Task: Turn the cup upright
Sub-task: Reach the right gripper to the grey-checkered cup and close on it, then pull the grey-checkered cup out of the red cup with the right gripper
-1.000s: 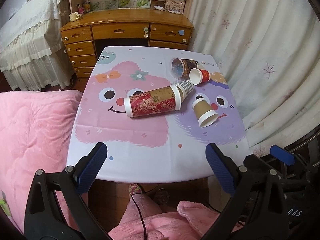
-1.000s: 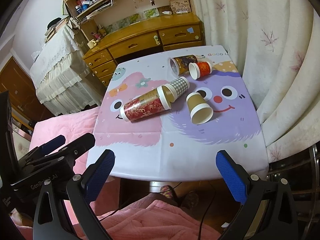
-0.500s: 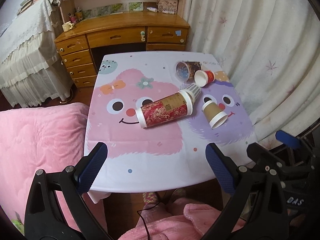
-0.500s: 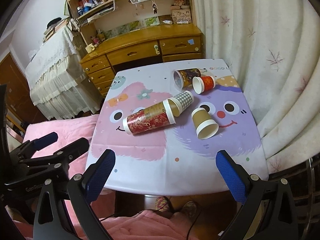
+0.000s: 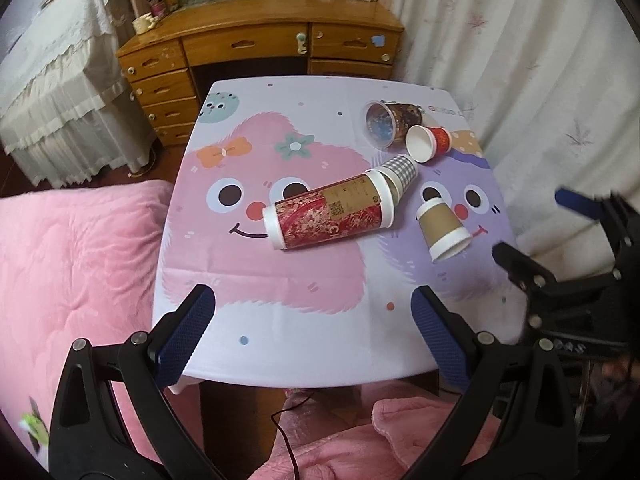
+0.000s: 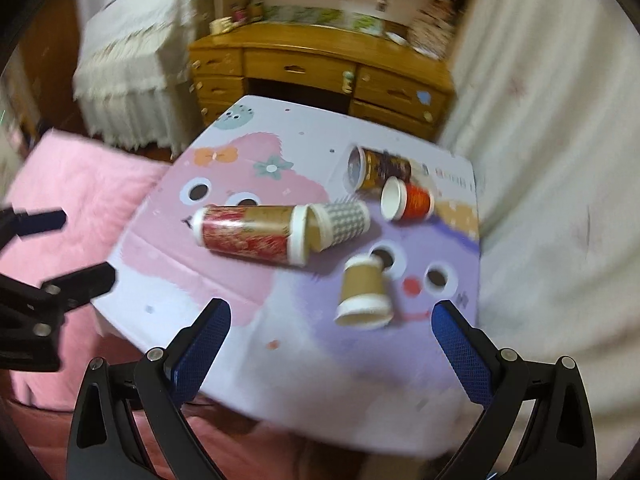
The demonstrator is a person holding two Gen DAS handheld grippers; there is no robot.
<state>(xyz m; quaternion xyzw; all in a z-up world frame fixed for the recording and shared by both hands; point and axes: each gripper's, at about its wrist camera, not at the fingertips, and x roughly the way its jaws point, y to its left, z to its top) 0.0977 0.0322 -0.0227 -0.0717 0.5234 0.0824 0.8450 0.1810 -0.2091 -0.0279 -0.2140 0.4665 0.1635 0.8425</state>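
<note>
On the table (image 5: 280,340), covered with a cartoon-face cloth, five paper cups lie on their sides, none upright. Left to right: tall red-and-gold cup (image 5: 328,214) (image 6: 250,234) lies near the middle, over the pink face, rim to the right. Checkered cup (image 5: 400,172) (image 6: 344,222) is just right of it and farther back, its mouth touching or tucked against the tall cup's rim; cannot tell if it is nested. Far right, dark patterned cup (image 5: 390,122) (image 6: 378,168) lies with mouth facing left-near. Small red cup (image 5: 430,142) (image 6: 410,200) is touching or just beside it on the near side, white inside showing. Brown cup (image 5: 442,224) (image 6: 364,294) lies alone on the purple face, near right, rim toward the near edge, apart from the others.

Left gripper (image 5: 312,332) hangs over the near edge of the table, jaws spread wide, nothing between them, well short of the cups. Right gripper (image 6: 330,344) also spread wide, empty, over the near-right part of the table, brown cup just ahead between its finger lines but not touched. Right wrist view is motion-blurred.

Left of the table, pink quilt (image 5: 72,264). Far side, wooden desk (image 5: 260,40) with drawers. Right, white curtain (image 5: 520,60).
</note>
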